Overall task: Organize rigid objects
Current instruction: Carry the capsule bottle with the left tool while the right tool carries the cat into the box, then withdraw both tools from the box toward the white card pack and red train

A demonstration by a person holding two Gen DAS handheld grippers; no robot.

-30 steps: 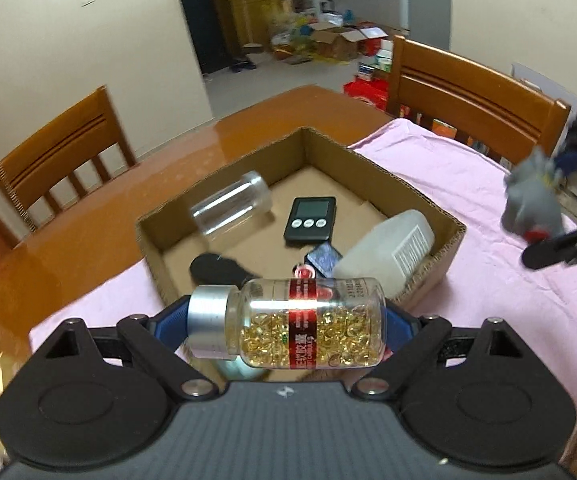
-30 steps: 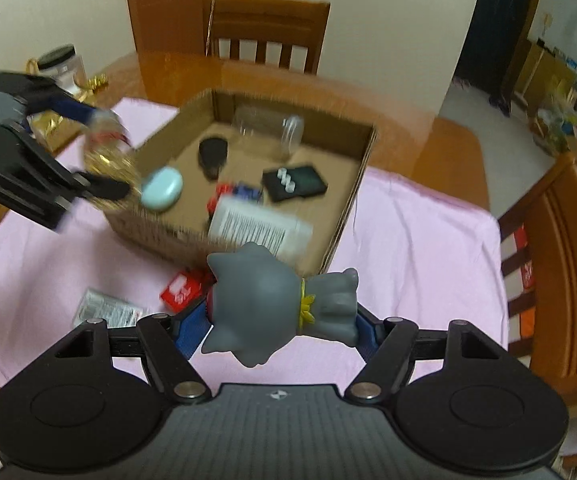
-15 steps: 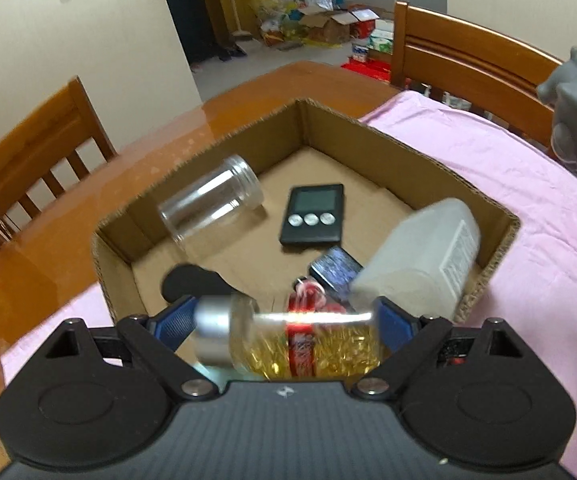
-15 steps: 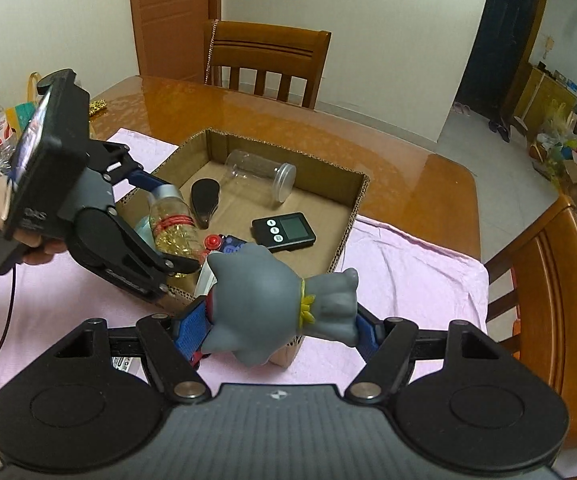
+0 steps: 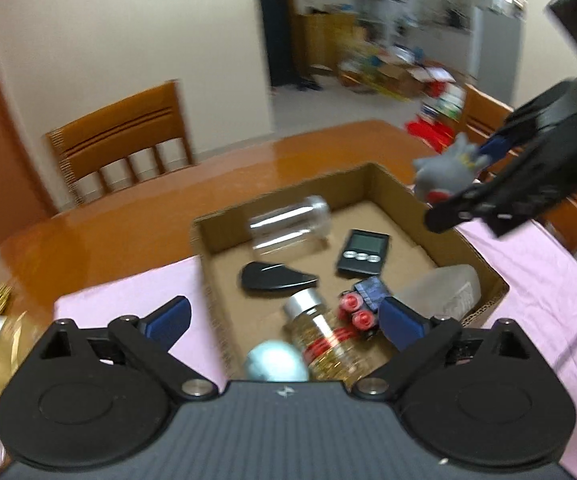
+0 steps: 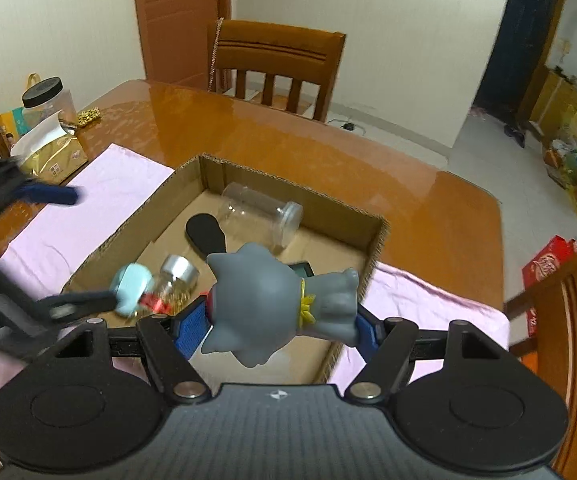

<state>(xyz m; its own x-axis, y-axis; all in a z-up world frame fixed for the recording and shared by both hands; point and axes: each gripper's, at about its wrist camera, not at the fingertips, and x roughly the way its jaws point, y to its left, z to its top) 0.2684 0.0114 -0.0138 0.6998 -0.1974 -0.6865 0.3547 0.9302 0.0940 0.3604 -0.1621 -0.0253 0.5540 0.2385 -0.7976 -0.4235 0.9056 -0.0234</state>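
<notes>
Left wrist view: left tool (image 5: 284, 316) has its jaws wide and opening, nothing pressed between the pads. Capsule bottle (image 5: 324, 336) with silver cap lies loose in the cardboard box (image 5: 484, 264), near wall, about 6 o'clock of the box floor. Beside it a pale blue oval thing (image 5: 276, 365) at 7 o'clock and red-capped pieces (image 5: 357, 312) at 5 o'clock. Further in: black flat piece (image 5: 274, 277) at 9 o'clock, clear jar (image 5: 288, 222) on its side at 11 o'clock, black timer (image 5: 363, 251) at 1 o'clock, white bottle (image 5: 444, 286) at 4 o'clock. Right tool comes in at 2 o'clock of the frame with the grey toy (image 5: 442, 176) over the box's far corner. Frame blurred.

Right wrist view: right tool (image 6: 276, 322) is clamped on the grey toy (image 6: 272, 300), pads on both flanks, toy hanging over the box (image 6: 376, 248) near its right wall. Box sits on a pink cloth (image 6: 88, 200) on the counter (image 6: 328, 152).

Step, as I judge it: drop-off. Left should lift straight clear of the box so it doesn't knock the bottle. Right should lower the toy into the free floor patch at 4 o'clock, clear of the timer, get low before opening, and avoid the cardboard wall.
</notes>
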